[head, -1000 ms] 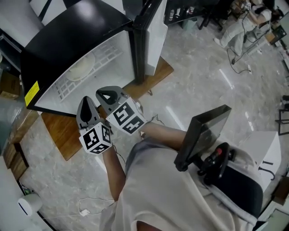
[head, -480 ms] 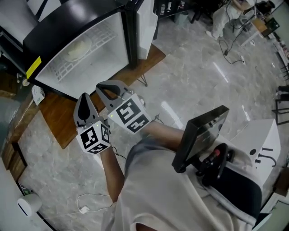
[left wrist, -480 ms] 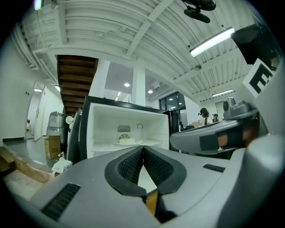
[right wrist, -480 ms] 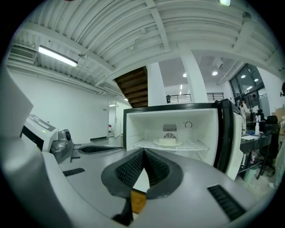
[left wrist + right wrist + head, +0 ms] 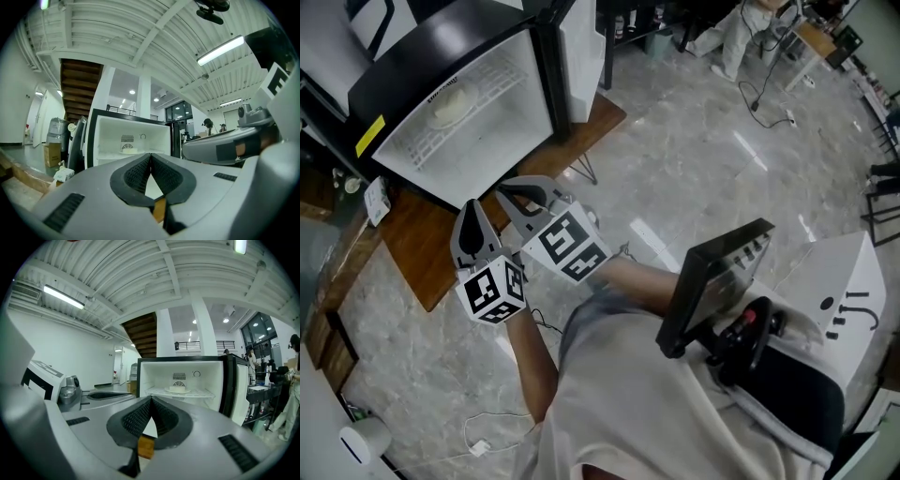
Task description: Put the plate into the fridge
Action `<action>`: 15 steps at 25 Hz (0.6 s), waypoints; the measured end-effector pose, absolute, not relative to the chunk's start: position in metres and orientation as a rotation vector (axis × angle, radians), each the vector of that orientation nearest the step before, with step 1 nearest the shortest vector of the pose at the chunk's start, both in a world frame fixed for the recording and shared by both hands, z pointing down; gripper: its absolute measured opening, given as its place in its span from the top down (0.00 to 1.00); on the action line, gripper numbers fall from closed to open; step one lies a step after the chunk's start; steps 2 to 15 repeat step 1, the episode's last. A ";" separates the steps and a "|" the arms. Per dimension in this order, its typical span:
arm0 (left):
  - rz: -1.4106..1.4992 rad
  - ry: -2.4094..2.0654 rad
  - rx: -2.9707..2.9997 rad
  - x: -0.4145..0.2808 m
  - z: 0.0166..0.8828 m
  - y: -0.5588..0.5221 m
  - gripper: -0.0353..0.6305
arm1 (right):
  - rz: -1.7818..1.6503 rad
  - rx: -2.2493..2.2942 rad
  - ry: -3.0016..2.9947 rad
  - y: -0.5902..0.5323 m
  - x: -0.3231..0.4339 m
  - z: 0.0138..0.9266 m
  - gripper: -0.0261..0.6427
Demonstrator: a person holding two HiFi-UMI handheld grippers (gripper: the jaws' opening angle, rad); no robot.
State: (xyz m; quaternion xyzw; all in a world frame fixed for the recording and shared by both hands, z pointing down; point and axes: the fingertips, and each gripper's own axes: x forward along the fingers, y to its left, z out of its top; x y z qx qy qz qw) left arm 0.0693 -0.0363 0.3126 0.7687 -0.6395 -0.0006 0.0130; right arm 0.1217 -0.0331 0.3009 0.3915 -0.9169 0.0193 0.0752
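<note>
A black fridge (image 5: 412, 70) stands open at the head view's upper left, its door (image 5: 577, 52) swung to the right. The pale plate (image 5: 450, 105) lies on the white wire shelf inside. It also shows in the left gripper view as the plate (image 5: 126, 150) and in the right gripper view as the plate (image 5: 179, 390). My left gripper (image 5: 472, 212) and right gripper (image 5: 510, 193) hang side by side just in front of the fridge, pointing at it. Both are shut with nothing between the pads, the left gripper (image 5: 150, 155) and the right gripper (image 5: 151, 400) alike.
The fridge rests on a low wooden platform (image 5: 417, 258) on a marble floor. A white cable with a plug (image 5: 478, 448) lies near my feet. A black screen rig (image 5: 712, 281) hangs at my chest. A white cabinet (image 5: 848, 291) stands at the right. Desks and a seated person are far behind.
The fridge has slid up and left in the head view and looks smaller, so I stand a little further from it. Both grippers stay together and shut.
</note>
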 end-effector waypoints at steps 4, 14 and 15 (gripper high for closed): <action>-0.006 -1.992 2.400 0.071 0.310 -0.033 0.92 | 0.055 1.174 -2.750 -0.029 0.123 0.299 0.94; -0.006 -1.992 2.400 0.071 0.310 -0.033 0.92 | 0.055 1.174 -2.750 -0.029 0.123 0.299 0.94; -0.006 -1.992 2.400 0.071 0.310 -0.033 0.92 | 0.055 1.174 -2.750 -0.029 0.123 0.299 0.94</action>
